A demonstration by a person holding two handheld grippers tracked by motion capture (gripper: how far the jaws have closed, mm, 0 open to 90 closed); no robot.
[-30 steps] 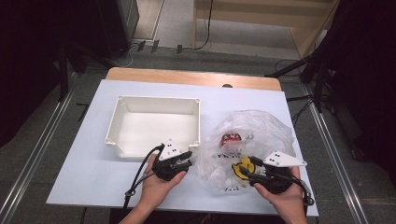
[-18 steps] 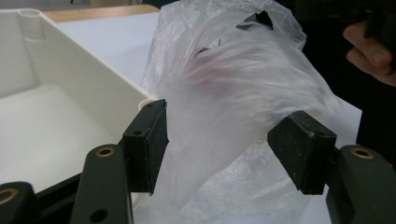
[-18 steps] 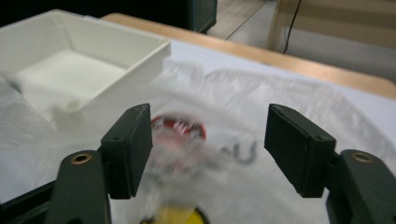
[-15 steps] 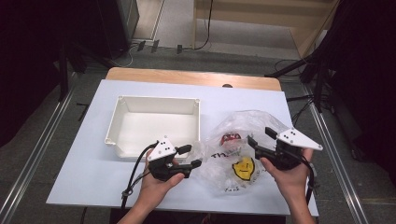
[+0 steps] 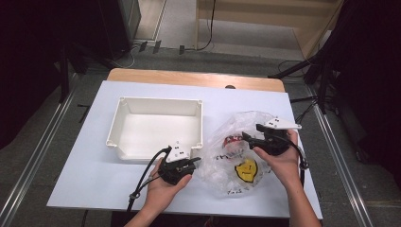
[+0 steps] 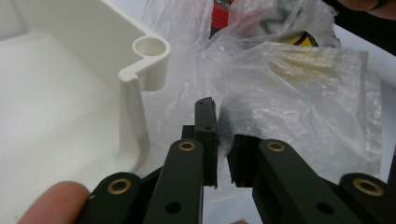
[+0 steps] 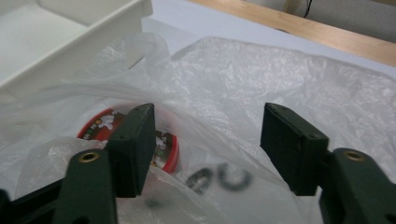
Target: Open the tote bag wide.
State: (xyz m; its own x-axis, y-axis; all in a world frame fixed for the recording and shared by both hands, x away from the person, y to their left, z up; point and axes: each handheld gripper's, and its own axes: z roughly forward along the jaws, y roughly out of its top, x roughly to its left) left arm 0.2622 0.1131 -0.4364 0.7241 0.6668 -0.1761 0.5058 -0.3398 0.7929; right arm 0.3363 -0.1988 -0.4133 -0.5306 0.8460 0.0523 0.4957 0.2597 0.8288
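A clear plastic bag [image 5: 246, 156] is lying right of centre in the high view, on the white worktop [image 5: 94, 175], beside the white tray [image 5: 158, 127]. The left tongs [image 5: 195, 162] have just been closing and are pinching the bag's crumpled edge [image 6: 224, 140], jaws nearly together. The right tongs [image 5: 249, 138] have just been narrowing but are standing apart over the film, gripping nothing. Inside, a red-rimmed round thing [image 7: 161, 142] and a yellow label [image 5: 246, 169] are showing through blurred, partly covered folds; printed lettering is proving unreadable.
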